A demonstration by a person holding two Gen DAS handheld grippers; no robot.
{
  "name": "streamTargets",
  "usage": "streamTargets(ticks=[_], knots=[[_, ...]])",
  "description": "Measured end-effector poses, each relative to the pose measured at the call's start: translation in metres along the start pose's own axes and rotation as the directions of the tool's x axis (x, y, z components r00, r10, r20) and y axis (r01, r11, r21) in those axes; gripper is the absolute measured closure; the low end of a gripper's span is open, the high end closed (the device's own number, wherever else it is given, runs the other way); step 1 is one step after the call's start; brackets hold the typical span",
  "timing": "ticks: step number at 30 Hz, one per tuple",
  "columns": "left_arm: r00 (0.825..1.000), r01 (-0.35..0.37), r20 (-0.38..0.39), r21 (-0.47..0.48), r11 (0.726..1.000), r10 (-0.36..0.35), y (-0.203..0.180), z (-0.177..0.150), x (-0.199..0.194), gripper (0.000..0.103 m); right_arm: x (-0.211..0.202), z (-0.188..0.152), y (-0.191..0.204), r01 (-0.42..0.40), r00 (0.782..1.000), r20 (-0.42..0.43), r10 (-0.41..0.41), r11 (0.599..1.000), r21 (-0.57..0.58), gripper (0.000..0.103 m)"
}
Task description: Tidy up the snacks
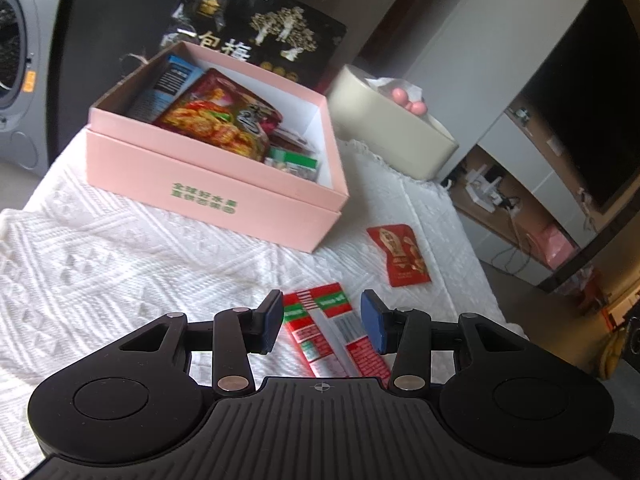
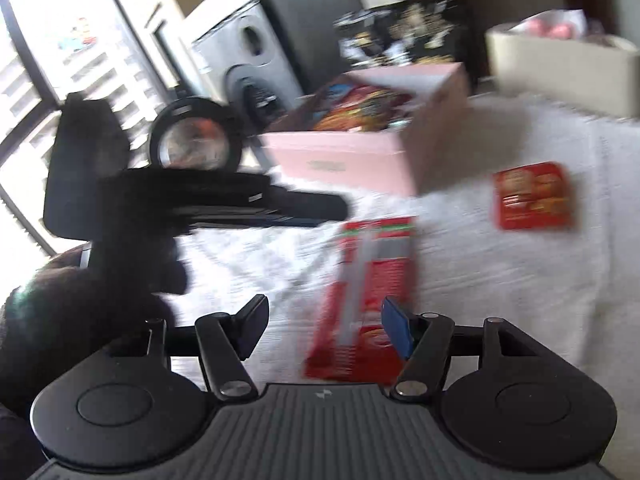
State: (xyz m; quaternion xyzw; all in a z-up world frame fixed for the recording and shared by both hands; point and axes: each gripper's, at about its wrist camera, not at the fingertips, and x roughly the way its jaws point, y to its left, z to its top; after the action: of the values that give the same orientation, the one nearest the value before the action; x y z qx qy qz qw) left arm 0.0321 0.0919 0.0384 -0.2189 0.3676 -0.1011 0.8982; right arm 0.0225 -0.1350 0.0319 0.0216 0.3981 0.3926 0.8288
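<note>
An open pink box (image 1: 200, 172) on the white cloth holds several snack packets. A red, green and white packet (image 1: 332, 332) lies on the cloth between my left gripper's (image 1: 324, 322) open fingers, not gripped. A small red packet (image 1: 402, 254) lies to its right. In the blurred right wrist view, my right gripper (image 2: 324, 326) is open over the near end of the same long red packet (image 2: 368, 288). The pink box (image 2: 360, 152), the small red packet (image 2: 532, 196) and the left gripper (image 2: 160, 196) at the left also show there.
A black printed bag (image 1: 256, 28) stands behind the box. A cream container (image 1: 388, 124) with pink items sits at the back right. A washing machine (image 1: 16, 60) is at the left, a TV and shelf (image 1: 560, 140) at the right. The table edge falls off at the right.
</note>
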Motion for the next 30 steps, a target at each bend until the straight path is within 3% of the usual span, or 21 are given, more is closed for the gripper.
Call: streamTargets(ticks=[4, 7, 10, 13, 17, 23, 27, 30], knots=[[0.998, -0.062, -0.009, 0.019, 0.998, 0.062, -0.002, -0.003, -0.006, 0.056, -0.002, -0.001, 0.007, 0.065, 0.997, 0.032, -0.063, 0.996, -0.057, 0.040], [0.998, -0.041, -0.052, -0.008, 0.999, 0.041, -0.003, -0.007, 0.001, 0.056, -0.013, -0.002, -0.006, 0.161, 0.985, 0.072, -0.157, 0.985, -0.060, 0.036], [0.996, -0.026, -0.090, 0.013, 1.000, 0.027, -0.015, -0.010, 0.015, 0.056, -0.020, -0.007, -0.026, 0.307, 0.948, 0.095, -0.302, 0.950, -0.046, 0.036], [0.994, -0.020, -0.108, 0.057, 0.998, 0.026, -0.031, -0.008, 0.032, 0.055, -0.030, -0.015, -0.046, 0.404, 0.910, 0.098, -0.402, 0.915, 0.003, 0.036], [0.992, 0.005, -0.122, 0.139, 0.990, 0.012, -0.059, -0.005, 0.050, 0.055, -0.040, -0.028, -0.071, 0.442, 0.889, 0.089, -0.450, 0.892, 0.093, 0.036], [0.989, -0.043, -0.125, 0.283, 0.958, 0.081, -0.090, -0.013, 0.060, 0.055, -0.044, -0.043, -0.080, 0.442, 0.883, 0.126, -0.453, 0.891, 0.106, 0.035], [0.987, -0.084, -0.107, 0.305, 0.949, 0.121, -0.091, -0.015, 0.056, 0.055, -0.036, -0.047, -0.072, 0.478, 0.865, 0.147, -0.480, 0.877, 0.055, 0.031], [0.987, -0.099, -0.091, 0.294, 0.951, 0.131, -0.089, -0.015, 0.046, 0.055, -0.035, -0.046, -0.072, 0.478, 0.864, 0.150, -0.480, 0.877, 0.054, 0.030]])
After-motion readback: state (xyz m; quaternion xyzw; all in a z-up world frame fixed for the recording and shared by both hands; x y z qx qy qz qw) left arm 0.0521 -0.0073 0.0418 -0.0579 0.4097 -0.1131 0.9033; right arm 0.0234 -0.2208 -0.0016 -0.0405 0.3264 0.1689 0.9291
